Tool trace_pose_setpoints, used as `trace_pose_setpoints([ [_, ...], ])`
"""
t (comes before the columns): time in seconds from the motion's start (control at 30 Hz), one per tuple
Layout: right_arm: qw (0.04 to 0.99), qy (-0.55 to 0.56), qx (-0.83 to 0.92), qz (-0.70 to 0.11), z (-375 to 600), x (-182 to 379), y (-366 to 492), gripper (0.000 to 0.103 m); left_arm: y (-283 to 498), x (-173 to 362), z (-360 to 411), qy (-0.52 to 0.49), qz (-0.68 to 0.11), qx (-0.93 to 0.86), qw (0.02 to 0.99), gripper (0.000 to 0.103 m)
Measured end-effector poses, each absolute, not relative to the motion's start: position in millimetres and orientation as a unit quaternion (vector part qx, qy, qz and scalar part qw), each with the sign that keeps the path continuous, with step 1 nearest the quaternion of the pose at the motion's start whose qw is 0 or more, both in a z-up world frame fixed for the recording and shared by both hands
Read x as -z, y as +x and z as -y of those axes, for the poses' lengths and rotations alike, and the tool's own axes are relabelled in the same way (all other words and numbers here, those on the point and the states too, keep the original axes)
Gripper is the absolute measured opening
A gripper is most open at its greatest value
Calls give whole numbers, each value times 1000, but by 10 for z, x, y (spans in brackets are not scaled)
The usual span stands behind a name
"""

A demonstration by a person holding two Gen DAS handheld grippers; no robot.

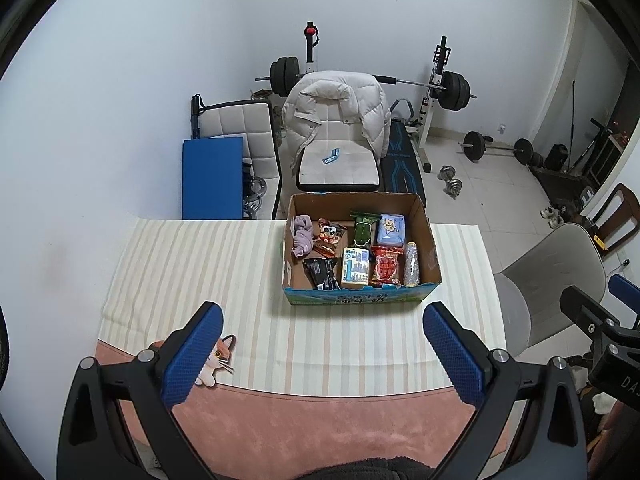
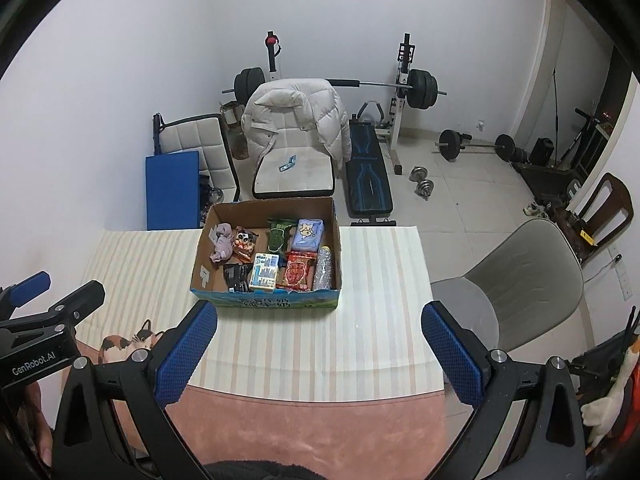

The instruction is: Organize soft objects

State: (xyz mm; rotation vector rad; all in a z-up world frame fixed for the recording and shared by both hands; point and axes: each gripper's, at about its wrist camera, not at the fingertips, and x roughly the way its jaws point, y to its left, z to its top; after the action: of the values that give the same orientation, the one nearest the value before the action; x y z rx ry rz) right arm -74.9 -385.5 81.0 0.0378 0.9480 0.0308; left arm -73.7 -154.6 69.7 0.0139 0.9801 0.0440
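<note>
Both claws empty, jaws spread wide: left claw (image 1: pixel 322 354), right claw (image 2: pixel 320 350). Both hover over the near edge of the desk (image 1: pixel 192 264), pointing at the cardboard box (image 1: pixel 428 236), which sits on the striped cloth toward the far edge.

All the soft things visible are inside the box: lilac cloth bundle (image 1: pixel 302 236) in the far-left corner, snack bags, green packet (image 1: pixel 363 230), blue tissue pack (image 1: pixel 392 230), red packet (image 1: pixel 386 266), black pouch (image 1: pixel 322 274), clear bottle (image 1: pixel 412 264) along the right wall. Nothing loose on the cloth.

Key relation: box lies dead ahead and slightly right of the left claw, ahead and slightly left of the right claw (image 2: pixel 266 254), so it sits between the two. Neither is clearly nearer overall; lilac bundle is on the left claw's side, bottle and tissue pack on the right's. The packets' long axes mostly run near-to-far, in line with the claws' approach.

Fits two stages: items about to be taken out and sorted, or already packed in. Can't tell which
</note>
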Motion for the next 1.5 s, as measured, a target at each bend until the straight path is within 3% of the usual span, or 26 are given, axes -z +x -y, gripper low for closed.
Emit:
trace_pose_setpoints([
  [1.5,891,16,-20,-454,3797,-821,-738,103,-776,-752,1479,10,-469,-22,883,103],
])
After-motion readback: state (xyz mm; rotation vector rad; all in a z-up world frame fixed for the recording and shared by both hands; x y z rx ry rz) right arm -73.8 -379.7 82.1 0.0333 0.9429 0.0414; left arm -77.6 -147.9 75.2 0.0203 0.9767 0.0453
